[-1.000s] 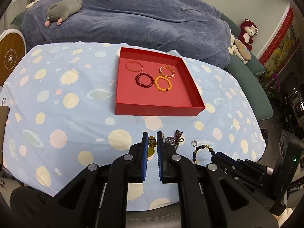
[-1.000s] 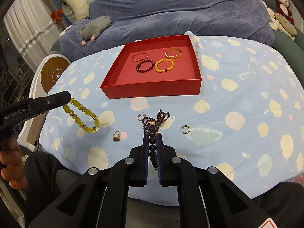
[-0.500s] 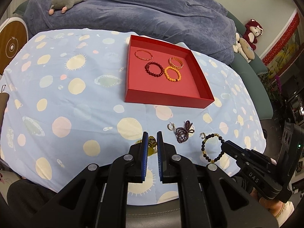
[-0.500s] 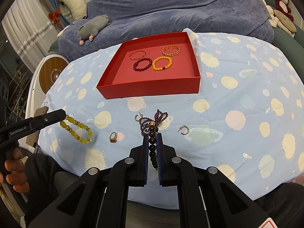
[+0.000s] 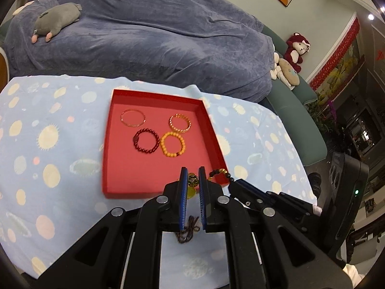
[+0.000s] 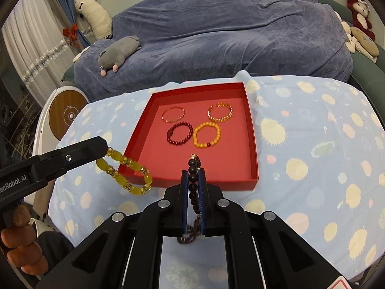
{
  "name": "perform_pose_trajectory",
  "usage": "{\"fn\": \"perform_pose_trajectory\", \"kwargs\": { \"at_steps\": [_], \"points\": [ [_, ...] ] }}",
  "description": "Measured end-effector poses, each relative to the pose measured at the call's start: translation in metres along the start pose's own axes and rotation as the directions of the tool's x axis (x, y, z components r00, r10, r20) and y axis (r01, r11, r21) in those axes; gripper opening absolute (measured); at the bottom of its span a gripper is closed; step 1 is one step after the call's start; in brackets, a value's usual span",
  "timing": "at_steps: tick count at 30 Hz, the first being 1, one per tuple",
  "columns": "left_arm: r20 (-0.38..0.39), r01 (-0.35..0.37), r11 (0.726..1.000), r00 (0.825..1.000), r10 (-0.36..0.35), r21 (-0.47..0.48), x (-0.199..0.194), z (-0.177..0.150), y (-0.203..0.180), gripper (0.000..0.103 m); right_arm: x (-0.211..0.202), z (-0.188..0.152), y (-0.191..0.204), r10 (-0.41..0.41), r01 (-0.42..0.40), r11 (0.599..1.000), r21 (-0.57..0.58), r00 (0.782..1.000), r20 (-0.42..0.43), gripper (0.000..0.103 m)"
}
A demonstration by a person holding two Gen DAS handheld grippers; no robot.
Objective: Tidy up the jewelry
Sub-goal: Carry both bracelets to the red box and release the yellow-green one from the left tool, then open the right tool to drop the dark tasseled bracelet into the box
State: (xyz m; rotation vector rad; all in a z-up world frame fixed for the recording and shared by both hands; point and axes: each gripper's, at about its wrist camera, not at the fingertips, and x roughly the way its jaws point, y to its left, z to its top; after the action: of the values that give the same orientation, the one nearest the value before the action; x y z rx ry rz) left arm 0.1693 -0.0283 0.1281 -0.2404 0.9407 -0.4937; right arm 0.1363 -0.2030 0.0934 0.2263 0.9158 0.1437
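While both bracelets hang over the red tray (image 6: 250, 130), I've got the left hand-held gripper (image 6: 105, 148) clamped on the yellow bead bracelet (image 6: 125, 172), which dangles at the tray's near-left corner. The right hand-held gripper (image 6: 193, 180) is clamped on the dark bead bracelet (image 6: 193, 168) above the front wall. Four bracelets sit at the tray's far end, so the near half's free. Best bet, imo: carry each past the rim, lower till the beads rest on the floor, then let go, keeping the two apart.

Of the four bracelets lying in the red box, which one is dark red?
The dark red bead bracelet, at the front left of the red box, touching the orange bead bracelet. The two behind are thin gold-coloured bands.
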Motion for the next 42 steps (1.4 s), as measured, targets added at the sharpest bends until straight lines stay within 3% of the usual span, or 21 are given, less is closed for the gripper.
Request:
{"fn": "perform_pose_trajectory", "kwargs": {
  "at_steps": [6,9,11,17,31,34,35,38,42],
  "points": [
    [-0.007,0.051,0.995,0.999,-0.052,-0.089,0.042,0.027,0.025,0.009,0.038,0.024,-0.002,0.051,-0.050,0.998,0.049,0.998,-0.025,0.008],
    [-0.081,-0.054,0.993,0.996,0.046,-0.104,0.075,0.020,0.052,0.009,0.067,0.020,-0.004,0.029,-0.025,0.999,0.043,0.996,-0.082,0.008],
    [-0.135,-0.136,0.987,0.983,0.123,-0.088,0.094,0.011,0.068,0.009,0.082,0.014,-0.007,0.005,-0.001,0.999,0.032,0.994,-0.113,0.008],
    [-0.174,-0.232,0.970,0.961,0.217,-0.067,0.106,-0.008,0.100,0.009,0.105,0.006,-0.021,-0.024,0.032,0.998,0.048,0.988,-0.151,0.008],
    [-0.149,-0.291,0.956,0.945,0.292,0.026,0.126,-0.004,0.093,0.009,0.128,0.010,-0.033,-0.069,0.079,0.995,0.056,0.984,-0.166,0.009],
    [-0.125,-0.301,0.953,0.945,0.301,0.022,0.124,-0.003,0.092,0.010,0.124,0.011,-0.037,-0.094,0.104,0.993,0.064,0.985,-0.145,0.023],
    [-0.119,-0.304,0.953,0.945,0.304,0.020,0.123,-0.002,0.091,0.014,0.122,0.011,-0.039,-0.093,0.104,0.992,0.071,0.986,-0.139,0.029],
    [-0.084,-0.309,0.951,0.947,0.309,0.017,0.117,0.000,0.088,0.032,0.117,0.011,-0.042,-0.089,0.100,0.991,0.087,0.988,-0.127,0.030],
    [-0.067,-0.313,0.949,0.947,0.314,0.028,0.111,0.000,0.082,0.034,0.110,0.011,-0.041,-0.082,0.093,0.992,0.091,0.990,-0.118,0.030]
  ]
}}
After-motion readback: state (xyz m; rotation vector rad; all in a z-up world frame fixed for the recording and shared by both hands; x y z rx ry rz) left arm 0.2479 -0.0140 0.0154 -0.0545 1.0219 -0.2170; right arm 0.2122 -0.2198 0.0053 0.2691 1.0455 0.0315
